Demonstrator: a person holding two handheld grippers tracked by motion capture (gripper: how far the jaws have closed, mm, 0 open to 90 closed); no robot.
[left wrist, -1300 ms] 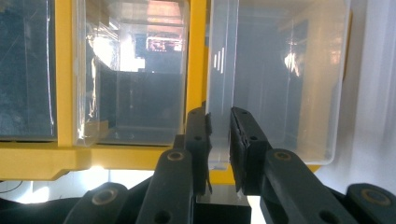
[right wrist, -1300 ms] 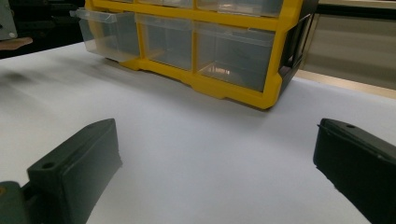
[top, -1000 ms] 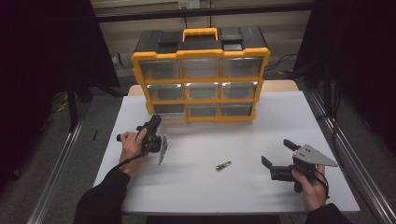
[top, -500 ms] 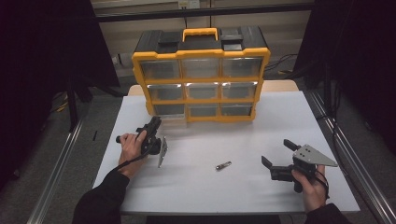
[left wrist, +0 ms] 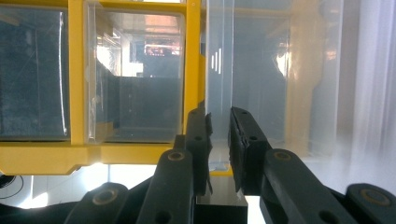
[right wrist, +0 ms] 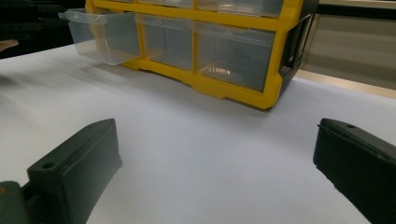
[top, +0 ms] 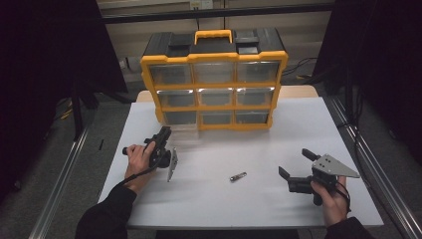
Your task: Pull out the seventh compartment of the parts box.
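1. Little has moved since the earlier frames: my left tool (top: 161, 142) sits at the same spot before the bottom-left drawer (right wrist: 100, 35), and my right tool (top: 293, 167) has kept its place near the worktop's (top: 298, 124) right front corner.
2. My left tool's jaws are nearly pressed together, pinching the clear front lip of that drawer (left wrist: 219, 70); in the left gripper view the thin plastic edge runs down between the two black pads.
3. From the right gripper view, the drawer stands pulled partway out of the yellow cabinet (top: 214, 82), its front jutting past the other drawers in the bottom row.
4. My right tool is spread wide, with nothing between the jaws but bare white worktop; it points toward the cabinet and rests low over the surface.
5. On the worktop between my two tools lies a small metal piece (top: 238, 176), well apart from both.
6. At the back of the worktop, the cabinet stands upright with three rows of three clear drawers and a yellow handle (top: 213, 35) on top.
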